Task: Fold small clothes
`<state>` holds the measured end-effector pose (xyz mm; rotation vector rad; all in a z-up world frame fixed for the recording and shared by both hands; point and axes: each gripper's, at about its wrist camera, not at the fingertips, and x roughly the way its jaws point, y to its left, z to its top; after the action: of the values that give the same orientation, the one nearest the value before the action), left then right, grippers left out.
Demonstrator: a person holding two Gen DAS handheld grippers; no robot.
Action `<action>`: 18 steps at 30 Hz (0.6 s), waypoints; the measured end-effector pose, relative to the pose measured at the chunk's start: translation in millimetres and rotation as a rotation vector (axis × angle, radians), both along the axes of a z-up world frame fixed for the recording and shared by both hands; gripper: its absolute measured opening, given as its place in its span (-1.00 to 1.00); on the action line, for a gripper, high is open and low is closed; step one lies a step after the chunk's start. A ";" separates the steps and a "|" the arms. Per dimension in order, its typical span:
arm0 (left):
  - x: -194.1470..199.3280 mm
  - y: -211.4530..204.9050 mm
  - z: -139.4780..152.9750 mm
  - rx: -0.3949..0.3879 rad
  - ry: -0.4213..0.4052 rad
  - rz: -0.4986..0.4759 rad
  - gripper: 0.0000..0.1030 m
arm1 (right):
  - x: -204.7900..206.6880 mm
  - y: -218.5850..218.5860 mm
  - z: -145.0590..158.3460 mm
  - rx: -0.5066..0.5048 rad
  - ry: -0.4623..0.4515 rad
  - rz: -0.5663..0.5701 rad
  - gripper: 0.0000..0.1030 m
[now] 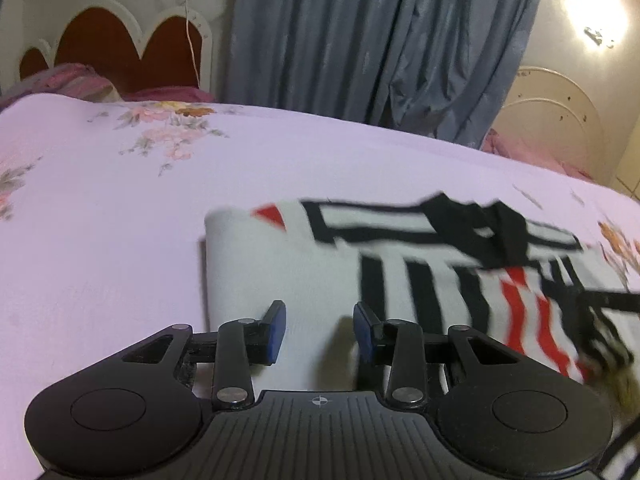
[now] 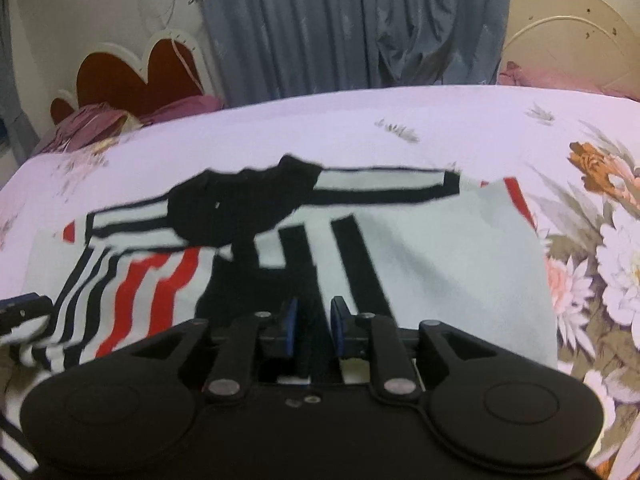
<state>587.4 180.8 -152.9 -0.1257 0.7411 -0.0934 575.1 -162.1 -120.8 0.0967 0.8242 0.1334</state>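
A small white garment [image 1: 280, 264] with black and red stripes and a black collar lies flat on the bed; it also shows in the right wrist view [image 2: 440, 264]. My left gripper [image 1: 320, 330] is open, its blue pads over the garment's plain white left part, holding nothing. My right gripper [image 2: 314, 326] hangs low over the garment's near edge with its jaws a narrow gap apart; black-striped cloth shows between the pads, and I cannot tell if it is pinched. The left gripper's finger [image 2: 24, 310] shows at the left edge of the right wrist view.
The bed has a pale lilac sheet [image 1: 120, 220] with flower prints [image 2: 600, 260]. A red and white headboard [image 1: 120, 48] and pink pillows [image 1: 76, 80] stand at the far left. Grey-blue curtains [image 1: 380, 40] hang behind the bed.
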 end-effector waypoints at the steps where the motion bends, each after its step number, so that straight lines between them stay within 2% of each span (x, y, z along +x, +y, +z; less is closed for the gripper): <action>1: 13.9 2.7 -3.3 0.010 0.019 0.004 -0.27 | 5.6 1.5 -2.2 -0.009 0.002 0.004 -0.62; 2: 27.1 6.9 -6.3 0.015 0.028 0.010 -0.27 | 12.7 2.7 -6.3 -0.022 0.015 0.007 -0.63; 4: 47.9 17.7 -11.1 -0.024 0.042 0.014 -0.27 | 20.6 3.4 -13.3 -0.030 0.029 0.004 -0.63; 7: 51.2 23.7 -5.6 -0.057 0.055 0.004 -0.28 | 23.9 5.6 -11.4 -0.044 0.037 0.011 -0.61; 8: 41.3 23.1 -0.7 -0.047 0.031 0.006 -0.27 | 22.6 5.8 -9.0 -0.049 0.037 0.009 -0.60; 10: 13.8 20.8 7.5 -0.037 -0.026 0.007 -0.27 | 13.9 5.2 -0.2 -0.041 0.009 -0.007 -0.46; 15: -71.5 6.0 12.2 -0.067 -0.117 0.040 -0.28 | -18.7 14.5 15.1 0.009 -0.033 0.018 -0.49; 17: -87.4 -6.8 2.8 -0.039 -0.090 0.019 -0.28 | -30.6 22.3 11.1 -0.001 -0.025 0.046 -0.56; 18: -86.7 -13.1 -8.6 -0.015 -0.032 0.003 -0.28 | -32.0 27.9 1.3 -0.041 0.012 0.061 -0.69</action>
<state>500.7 167.6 -161.5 -0.1390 0.7087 -0.0983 543.0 -134.2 -119.5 0.0341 0.8413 0.1740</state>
